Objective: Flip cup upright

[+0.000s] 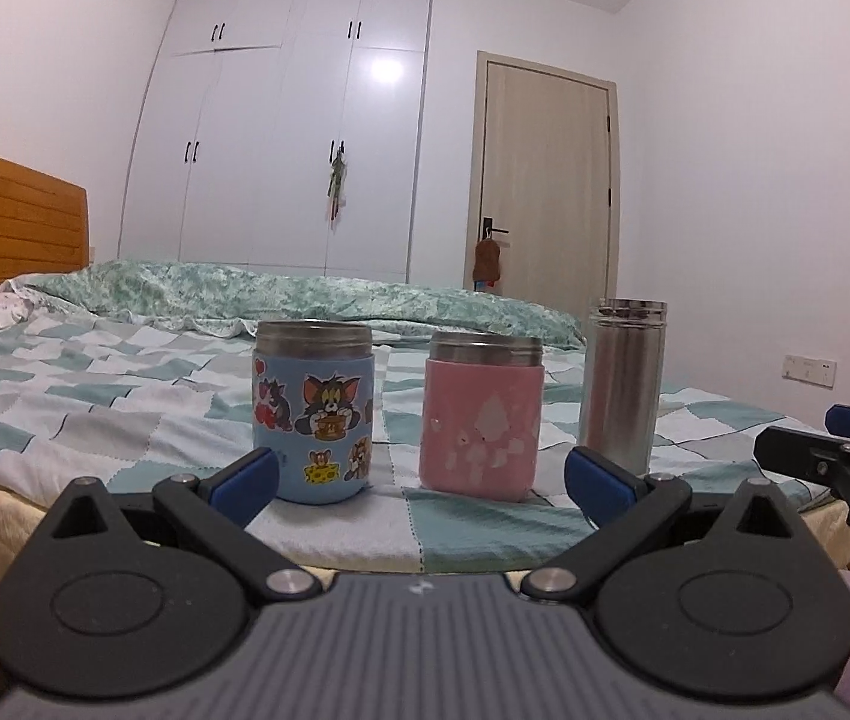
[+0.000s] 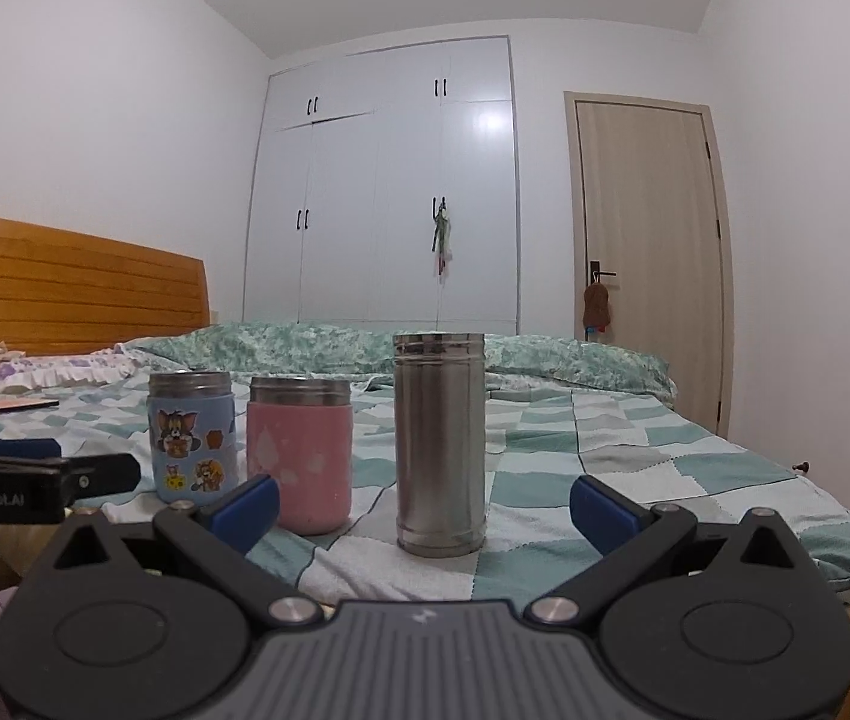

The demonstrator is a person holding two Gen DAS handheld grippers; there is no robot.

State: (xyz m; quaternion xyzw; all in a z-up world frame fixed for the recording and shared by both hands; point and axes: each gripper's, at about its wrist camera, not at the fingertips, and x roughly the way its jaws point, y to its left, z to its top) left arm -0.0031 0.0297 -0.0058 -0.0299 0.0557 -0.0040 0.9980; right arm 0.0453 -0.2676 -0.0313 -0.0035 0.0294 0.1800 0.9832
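Three cups stand in a row near the bed's front edge. A blue cartoon-sticker cup (image 1: 312, 414) (image 2: 192, 438) is at the left, a pink cup (image 1: 482, 417) (image 2: 299, 456) in the middle, and a tall steel cup (image 1: 623, 384) (image 2: 440, 444) at the right. All stand with their metal rims up. My left gripper (image 1: 422, 480) is open and empty, just short of the blue and pink cups. My right gripper (image 2: 425, 507) is open and empty, facing the steel cup. Each gripper shows at the edge of the other's view.
The cups rest on a checked teal and white sheet (image 1: 125, 396) (image 2: 635, 450). A rumpled green quilt (image 2: 335, 348) lies behind them. A wooden headboard (image 2: 77, 282) is at the left. A white wardrobe (image 2: 389, 192) and a door (image 2: 647, 252) stand at the back.
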